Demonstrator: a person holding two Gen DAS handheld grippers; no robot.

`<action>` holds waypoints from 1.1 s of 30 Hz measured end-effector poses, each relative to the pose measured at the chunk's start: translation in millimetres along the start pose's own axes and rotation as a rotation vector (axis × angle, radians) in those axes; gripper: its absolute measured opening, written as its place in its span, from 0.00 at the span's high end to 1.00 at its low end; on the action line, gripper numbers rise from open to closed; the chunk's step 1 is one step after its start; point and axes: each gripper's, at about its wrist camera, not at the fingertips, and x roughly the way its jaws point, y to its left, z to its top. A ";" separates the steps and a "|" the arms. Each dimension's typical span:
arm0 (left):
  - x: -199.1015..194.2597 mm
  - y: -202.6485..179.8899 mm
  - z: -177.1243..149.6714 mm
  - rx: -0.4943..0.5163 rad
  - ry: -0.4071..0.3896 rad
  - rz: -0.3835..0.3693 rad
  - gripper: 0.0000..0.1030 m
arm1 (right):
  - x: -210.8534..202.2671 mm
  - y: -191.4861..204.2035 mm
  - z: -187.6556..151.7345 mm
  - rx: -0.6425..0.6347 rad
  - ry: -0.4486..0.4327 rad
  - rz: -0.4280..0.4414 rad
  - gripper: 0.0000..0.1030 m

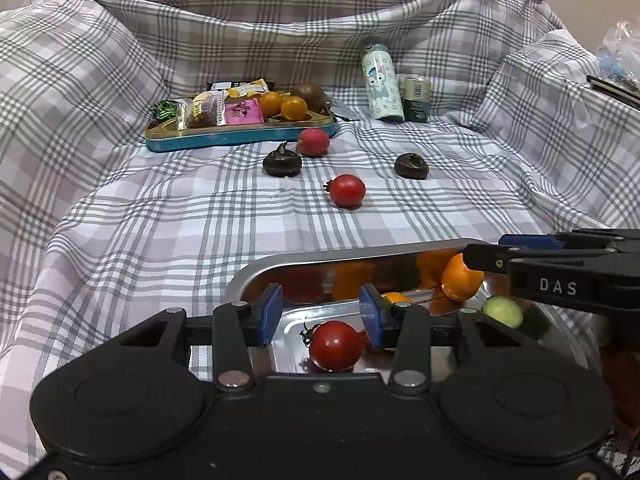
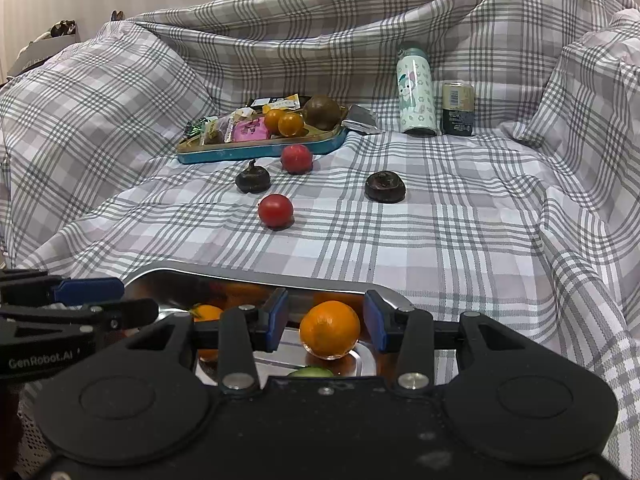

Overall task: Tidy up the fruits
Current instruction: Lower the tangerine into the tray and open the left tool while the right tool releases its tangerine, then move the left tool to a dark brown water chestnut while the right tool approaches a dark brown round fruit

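Left claw [image 1: 322,314] open over steel tray [image 1: 256,270] — tomato [image 1: 335,345] below

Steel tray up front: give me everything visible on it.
The steel tray is a shiny, mirror-like metal pan with rounded corners and a raised rim, lying flat on the checked cloth nearest the cameras. Inside sit a red tomato, an orange, a smaller orange fruit and a green fruit. Both grippers hover over it.

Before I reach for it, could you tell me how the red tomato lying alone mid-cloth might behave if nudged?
The red tomato looks round and smooth, so it would probably roll. Its glossy skin may slip between pads. The checked cloth is wrinkled, which might slow it.
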 end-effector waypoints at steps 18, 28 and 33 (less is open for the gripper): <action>6.6 4.3 2.1 -0.026 0.028 0.028 0.51 | 4.6 -0.6 -1.3 -0.005 0.012 0.003 0.57; 10.5 16.7 7.8 -0.087 0.065 0.116 0.51 | 10.5 -7.6 2.0 0.033 0.032 -0.063 0.57; 12.3 24.2 19.5 -0.109 0.074 0.143 0.51 | 15.4 -12.3 9.4 0.052 0.054 -0.090 0.57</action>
